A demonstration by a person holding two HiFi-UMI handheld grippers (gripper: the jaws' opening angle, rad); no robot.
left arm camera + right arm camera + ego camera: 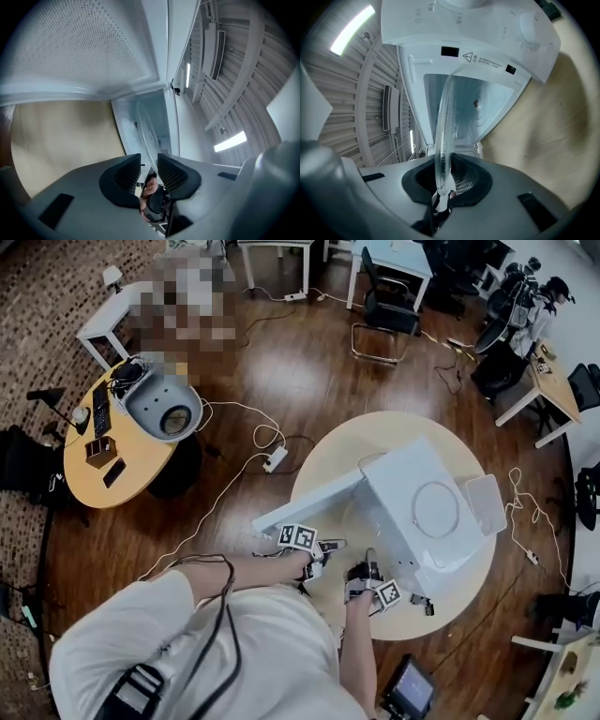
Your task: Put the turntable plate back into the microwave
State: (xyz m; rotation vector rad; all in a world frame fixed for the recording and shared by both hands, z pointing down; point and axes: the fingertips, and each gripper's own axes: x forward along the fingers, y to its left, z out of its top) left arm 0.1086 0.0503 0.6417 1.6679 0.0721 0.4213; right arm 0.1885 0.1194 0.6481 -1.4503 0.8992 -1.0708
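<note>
The clear glass turntable plate stands on edge in front of the open white microwave, whose door swings out to the left. My right gripper is shut on the plate's rim, with the cavity straight ahead. My left gripper straddles the same plate from the other side; its jaws stand apart and a gap shows beside the glass. In the head view both grippers, left and right, sit close together at the microwave's front opening.
The microwave rests on a round pale table. A white slab leans by its right side. Cables and a power strip lie on the wooden floor. A second round table stands at the left.
</note>
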